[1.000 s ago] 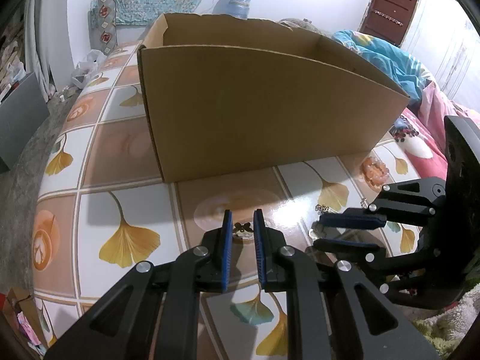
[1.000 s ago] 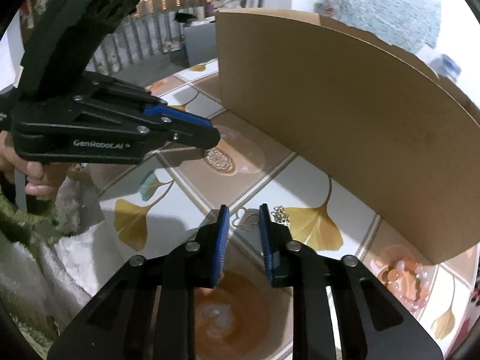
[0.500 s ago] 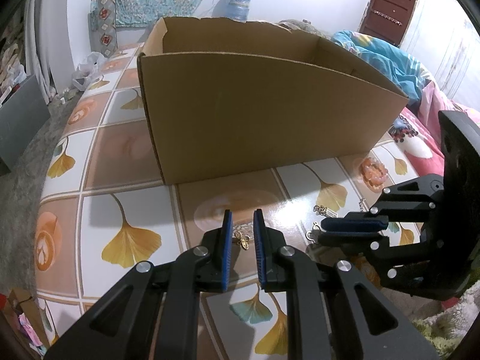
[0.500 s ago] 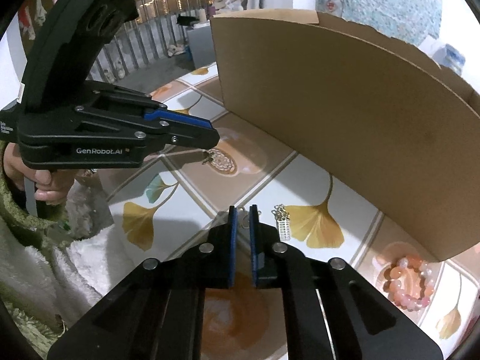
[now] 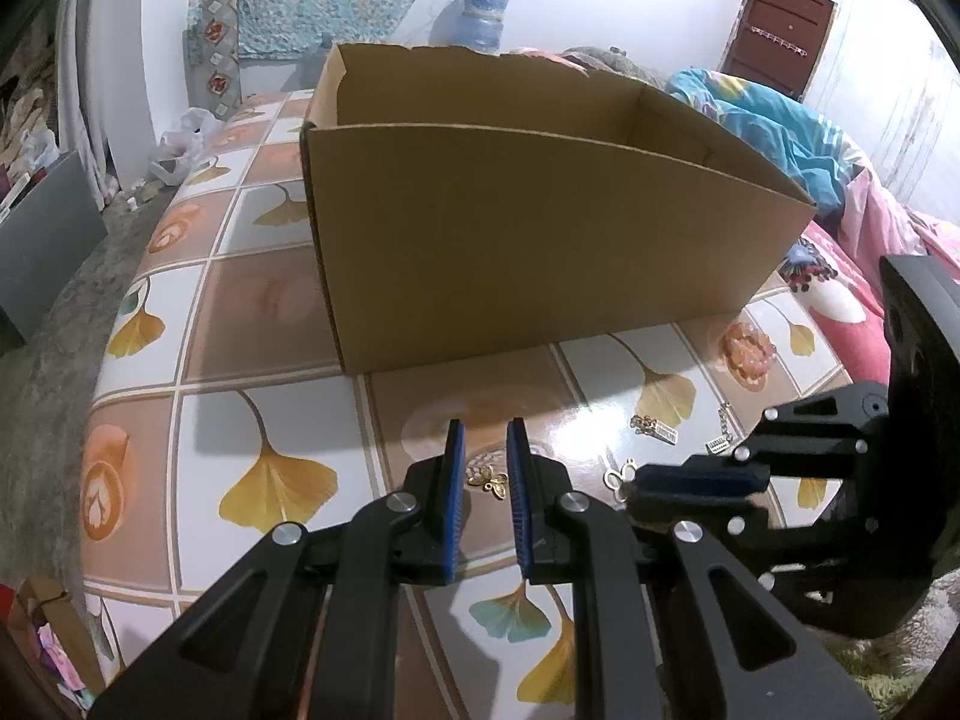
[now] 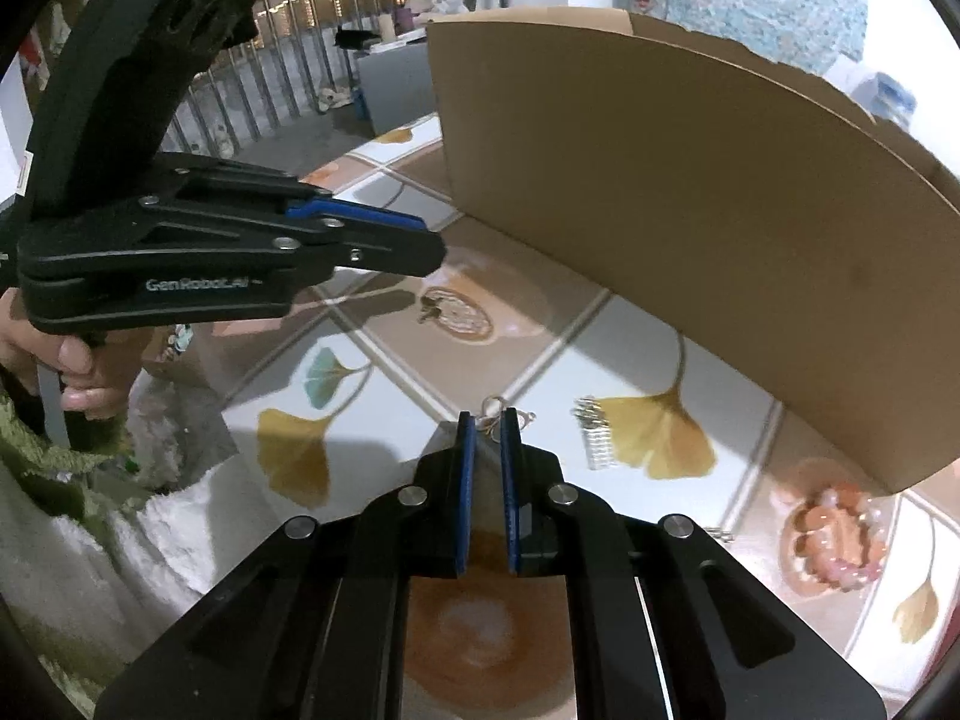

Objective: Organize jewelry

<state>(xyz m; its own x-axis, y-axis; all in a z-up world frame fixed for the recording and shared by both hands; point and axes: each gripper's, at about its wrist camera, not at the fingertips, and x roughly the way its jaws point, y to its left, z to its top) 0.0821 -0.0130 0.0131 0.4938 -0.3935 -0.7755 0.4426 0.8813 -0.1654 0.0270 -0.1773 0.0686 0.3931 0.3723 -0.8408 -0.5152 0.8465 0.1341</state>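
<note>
1. Since a second ago the right gripper [image 6: 486, 420] has narrowed its fingers from a clear gap to a thin slot, and its tip now sits over a small gold ring-and-clasp piece [image 6: 498, 414] that earlier lay just ahead of it.
2. Its fingers [image 6: 467, 462] point steeply down at the tabletop [image 6: 600, 360]; the gold piece shows at the very tip, between the blue pads, which look closed on it, though the contact itself is too small to make out.
3. The left gripper [image 5: 485, 468] points down at a similar slant, its fingers [image 5: 454, 480] standing a little apart and holding nothing.
4. A gold butterfly charm [image 5: 489, 480] lies flat on the tabletop in the gap between the left pads, touching neither.
5. In the right wrist view a hand [image 6: 66, 360] wraps the left tool's grip at the far left, with a fuzzy green sleeve below it.
6. White lettering on the left tool's side reads "GenRobot.AI".
7. Right of the right fingers lies a silver bar charm [image 6: 594, 438]; farther right, a pink-orange bead bracelet [image 6: 840, 540].
8. Ahead of both fingers stands an open cardboard box [image 5: 540, 228].
</note>
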